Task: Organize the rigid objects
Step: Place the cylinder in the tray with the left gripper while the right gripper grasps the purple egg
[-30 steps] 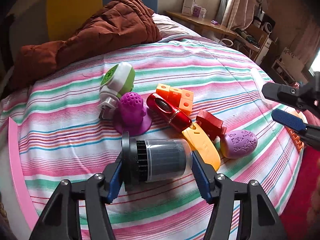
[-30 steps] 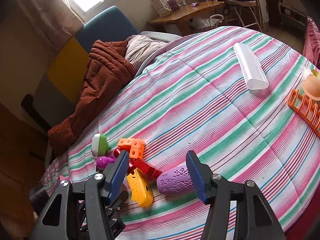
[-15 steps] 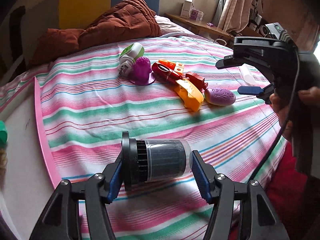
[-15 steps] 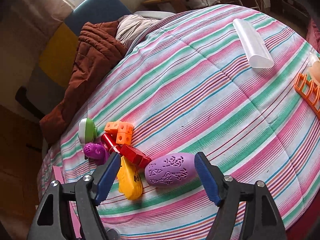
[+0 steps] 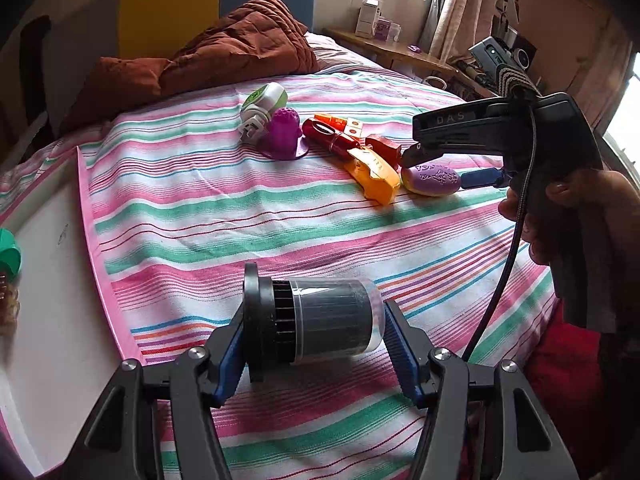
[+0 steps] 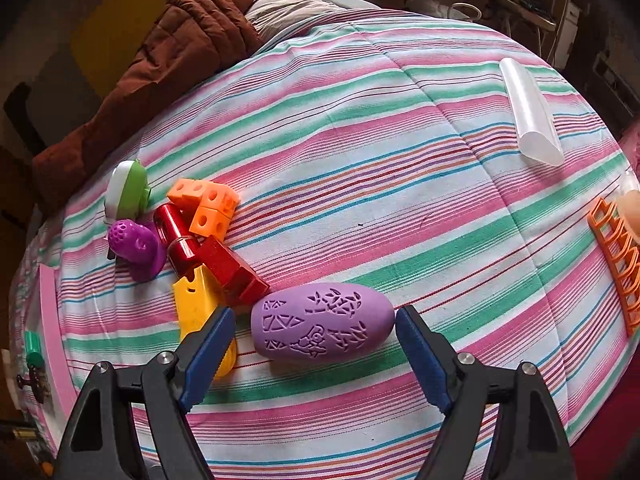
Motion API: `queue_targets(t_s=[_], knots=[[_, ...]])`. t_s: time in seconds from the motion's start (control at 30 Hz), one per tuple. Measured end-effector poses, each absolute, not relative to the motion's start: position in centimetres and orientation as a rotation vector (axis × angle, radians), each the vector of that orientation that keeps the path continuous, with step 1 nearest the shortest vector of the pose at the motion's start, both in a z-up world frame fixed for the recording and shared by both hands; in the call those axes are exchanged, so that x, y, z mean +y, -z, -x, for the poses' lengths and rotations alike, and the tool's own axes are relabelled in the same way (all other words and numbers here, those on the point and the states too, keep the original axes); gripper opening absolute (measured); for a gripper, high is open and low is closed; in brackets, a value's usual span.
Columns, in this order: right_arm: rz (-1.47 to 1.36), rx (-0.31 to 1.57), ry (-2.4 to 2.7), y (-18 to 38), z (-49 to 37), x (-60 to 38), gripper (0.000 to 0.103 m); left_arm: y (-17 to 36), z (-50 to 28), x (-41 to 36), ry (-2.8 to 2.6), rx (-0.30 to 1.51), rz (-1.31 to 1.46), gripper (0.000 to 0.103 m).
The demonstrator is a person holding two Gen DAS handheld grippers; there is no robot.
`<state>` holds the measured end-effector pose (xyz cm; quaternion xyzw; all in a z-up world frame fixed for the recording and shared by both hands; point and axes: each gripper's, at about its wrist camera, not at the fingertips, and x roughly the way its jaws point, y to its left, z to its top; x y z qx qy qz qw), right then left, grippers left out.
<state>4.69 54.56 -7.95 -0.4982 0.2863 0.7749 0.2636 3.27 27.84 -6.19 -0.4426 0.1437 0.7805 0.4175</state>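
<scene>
Right wrist view cuts the orange rack (image 6: 616, 264) off at the frame edge, and the yellow toy (image 6: 200, 308) lies partly behind one blue pad. The purple egg (image 6: 322, 322), matte with cut-out triangle patterns, lies on its side on the striped bed (image 6: 360, 160), between the jaws of the right gripper (image 6: 316, 354), which are opening and clear of it. The left gripper (image 5: 314, 350) holds its jaws clamped on a dark canister (image 5: 316, 322) with a ribbed black end, above the bed's near edge. What the small things on the white tray (image 5: 48, 280) are cannot be made out.
</scene>
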Motion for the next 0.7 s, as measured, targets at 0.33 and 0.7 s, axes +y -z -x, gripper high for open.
queue_targets(t_s=[0.33, 0.7], knots=[[1.414, 0.605, -2.062, 9.0, -3.7, 53.9, 0.077, 6.3, -3.3, 28.0, -1.962, 0.368, 1.1, 0.063], [1.435, 0.602, -2.044, 9.9, -4.0, 54.2, 0.077, 6.2, -3.2, 27.6, -1.984, 0.366, 1.091, 0.063]])
